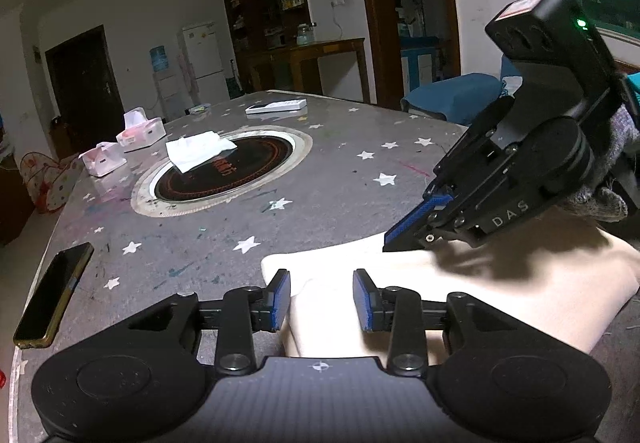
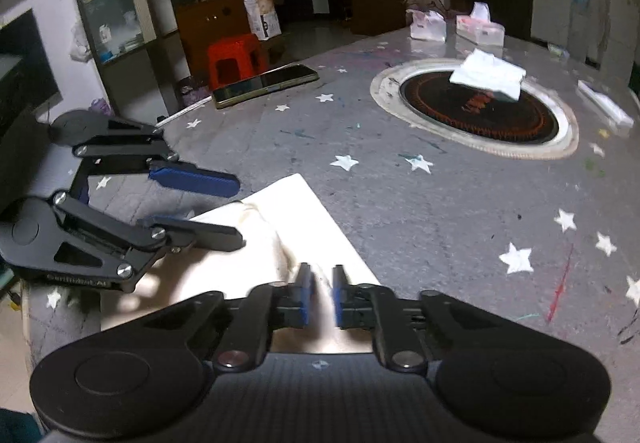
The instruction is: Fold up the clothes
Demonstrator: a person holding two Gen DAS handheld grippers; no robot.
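Both hand-held grippers, left (image 1: 321, 299) and right (image 2: 320, 295), gape over cream cloth (image 1: 500, 283) (phone (image 1: 54, 293) lies nearby).

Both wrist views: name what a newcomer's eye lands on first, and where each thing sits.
The pale cream garment at the near table edge draws the eye first, with the left gripper open over it and the right gripper nearly closed above its fold. Next comes the round black burner sunk mid-table, a white tissue lying across its rim.
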